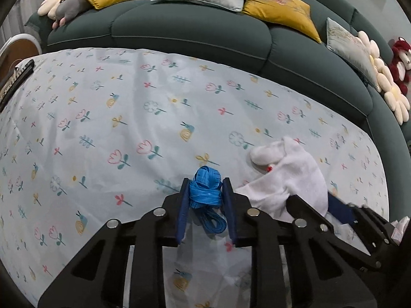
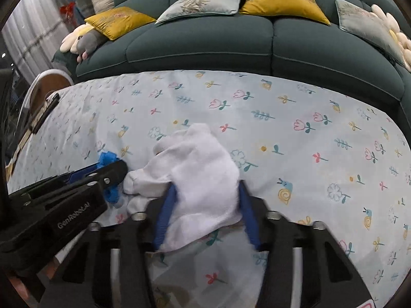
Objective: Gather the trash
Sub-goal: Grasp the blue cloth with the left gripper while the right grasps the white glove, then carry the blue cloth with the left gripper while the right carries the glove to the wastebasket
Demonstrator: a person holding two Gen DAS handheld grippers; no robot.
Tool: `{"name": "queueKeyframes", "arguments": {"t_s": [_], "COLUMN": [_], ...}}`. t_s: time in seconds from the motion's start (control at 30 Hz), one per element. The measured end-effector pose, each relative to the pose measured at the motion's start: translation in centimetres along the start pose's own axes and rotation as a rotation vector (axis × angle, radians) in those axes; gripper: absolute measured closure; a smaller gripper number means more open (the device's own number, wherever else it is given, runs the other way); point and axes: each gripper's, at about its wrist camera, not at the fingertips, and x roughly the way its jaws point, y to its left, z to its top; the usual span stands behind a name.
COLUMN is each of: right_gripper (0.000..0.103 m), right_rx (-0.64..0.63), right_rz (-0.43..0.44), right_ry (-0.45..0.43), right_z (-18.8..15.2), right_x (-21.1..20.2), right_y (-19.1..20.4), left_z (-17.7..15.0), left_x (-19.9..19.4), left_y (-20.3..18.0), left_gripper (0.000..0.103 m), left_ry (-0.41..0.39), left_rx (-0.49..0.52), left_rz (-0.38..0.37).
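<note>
We see the left gripper (image 1: 204,188) low in the middle of its frame, its blue pads clamped on a blue ribbon (image 1: 205,187) on the flowered cloth (image 1: 128,118). Just to its right, the right gripper (image 2: 205,197), low centre in its own view, pinches a white tissue (image 2: 200,169). A green sofa (image 1: 195,33) fills the top.

A dark green sofa (image 1: 195,33) carries yellow and grey cushions (image 1: 280,7). A flower-print cloth (image 1: 128,118) covers the surface; a white curtain (image 2: 33,33) hangs at left.
</note>
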Motion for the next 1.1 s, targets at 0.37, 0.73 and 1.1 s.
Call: {"name": "queueKeyframes", "arguments": {"t_s": [0.37, 0.73, 1.1], "right_gripper": [0.09, 0.09, 0.09], "right_rx": [0.053, 0.147, 0.251], "right_rz": [0.005, -0.057, -0.155], "right_ry": [-0.019, -0.157, -0.267], "right_z": [-2.2, -4.5, -10.0], "right_x": [-5.9, -18.6, -29.9], "right_y": [-2.4, -9.8, -18.8], "left_z": [-2.3, -4.7, -9.1], "left_x": [-4.1, -11.4, -17.8], "left_y": [-4.0, -13.3, -25.7], "left_gripper": [0.082, 0.082, 0.082], "left_ry": [-0.009, -0.063, -0.103], "left_rx": [0.048, 0.154, 0.294], "left_rz": [-0.031, -0.085, -0.184]}}
